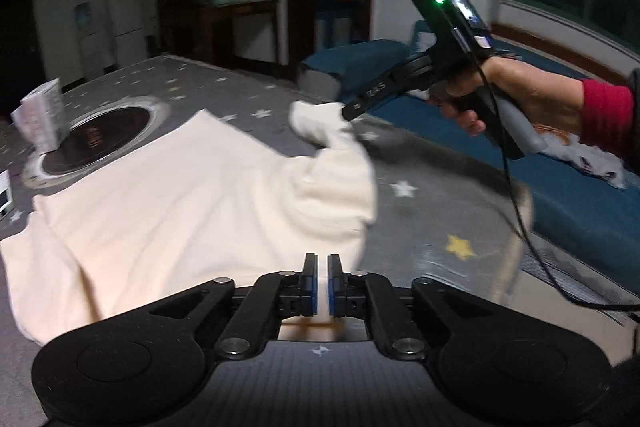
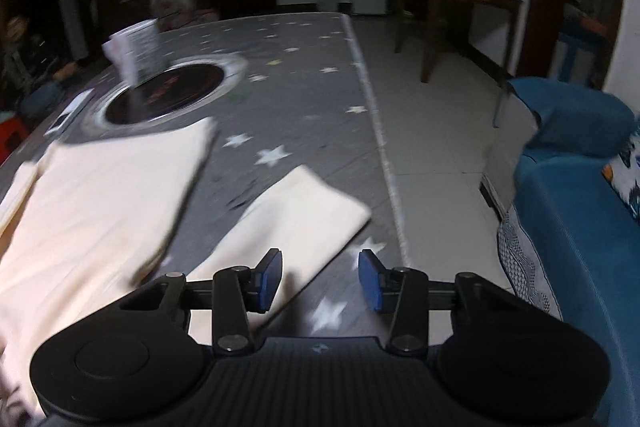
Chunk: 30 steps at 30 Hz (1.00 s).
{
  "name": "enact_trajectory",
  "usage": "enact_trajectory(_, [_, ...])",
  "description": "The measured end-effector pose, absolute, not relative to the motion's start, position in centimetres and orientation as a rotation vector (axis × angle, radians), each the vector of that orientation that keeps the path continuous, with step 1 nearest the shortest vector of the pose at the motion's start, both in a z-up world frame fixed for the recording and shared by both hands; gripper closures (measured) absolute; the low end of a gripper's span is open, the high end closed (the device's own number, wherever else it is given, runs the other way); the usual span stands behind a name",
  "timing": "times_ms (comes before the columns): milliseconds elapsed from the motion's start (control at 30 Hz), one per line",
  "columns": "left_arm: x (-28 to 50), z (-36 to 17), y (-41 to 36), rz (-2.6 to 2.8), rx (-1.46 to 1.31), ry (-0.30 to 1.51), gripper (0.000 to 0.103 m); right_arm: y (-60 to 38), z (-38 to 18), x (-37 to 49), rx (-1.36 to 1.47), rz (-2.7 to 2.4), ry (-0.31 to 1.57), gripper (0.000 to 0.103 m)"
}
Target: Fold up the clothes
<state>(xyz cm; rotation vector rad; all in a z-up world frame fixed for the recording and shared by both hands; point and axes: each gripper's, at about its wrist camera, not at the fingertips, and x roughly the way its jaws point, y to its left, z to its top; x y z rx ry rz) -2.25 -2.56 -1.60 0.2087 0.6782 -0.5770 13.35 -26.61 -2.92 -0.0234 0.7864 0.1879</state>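
A cream garment (image 1: 160, 203) lies spread on the grey star-patterned table (image 1: 420, 211). My left gripper (image 1: 322, 281) is shut on the garment's near edge, cloth pinched between its blue pads. One sleeve (image 1: 320, 131) is raised and bunched next to my right gripper, seen in the left wrist view (image 1: 352, 109). In the right wrist view my right gripper (image 2: 320, 281) is open and empty, its jaws wide apart, just above the loose sleeve (image 2: 296, 215). The garment's body (image 2: 104, 195) lies to its left.
A round black hotplate with a metal ring (image 1: 96, 139) is set into the table (image 2: 312, 99) beyond the garment, with a white packet (image 1: 40, 115) standing at its edge. A blue sofa (image 2: 580, 207) with patterned cloth (image 1: 592, 155) runs along the right. Tiled floor (image 2: 432, 131) lies between.
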Motion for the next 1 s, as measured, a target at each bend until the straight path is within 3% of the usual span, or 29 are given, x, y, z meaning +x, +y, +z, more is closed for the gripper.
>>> enact_trajectory(200, [-1.2, -2.8, -2.3, -0.569, 0.189, 0.748, 0.095, -27.1, -4.8, 16.6, 0.021, 0.152, 0.796, 0.071])
enact_trajectory(267, [-1.3, -3.0, -2.4, -0.575, 0.183, 0.758, 0.095, -26.9, -4.9, 16.8, 0.005, 0.148, 0.777, 0.081])
enact_trajectory(333, [-1.3, -3.1, -2.5, -0.588, 0.172, 0.767, 0.095, -26.9, -4.8, 16.6, -0.023, 0.127, 0.755, 0.097])
enact_trajectory(600, [-1.5, -3.4, -3.0, -0.670, 0.114, 0.794, 0.095, -28.0, -2.5, 13.4, -0.165, -0.047, 0.656, 0.099])
enact_trajectory(733, [-2.1, -3.2, -3.2, -0.703, 0.107, 0.784, 0.092, -29.6, -3.4, 12.1, -0.187, -0.121, 0.705, 0.099])
enact_trajectory(1000, [-4.4, -0.9, -0.4, -0.643, 0.163, 0.691, 0.086, -29.3, -3.4, 9.9, -0.226, -0.089, 0.730, 0.090])
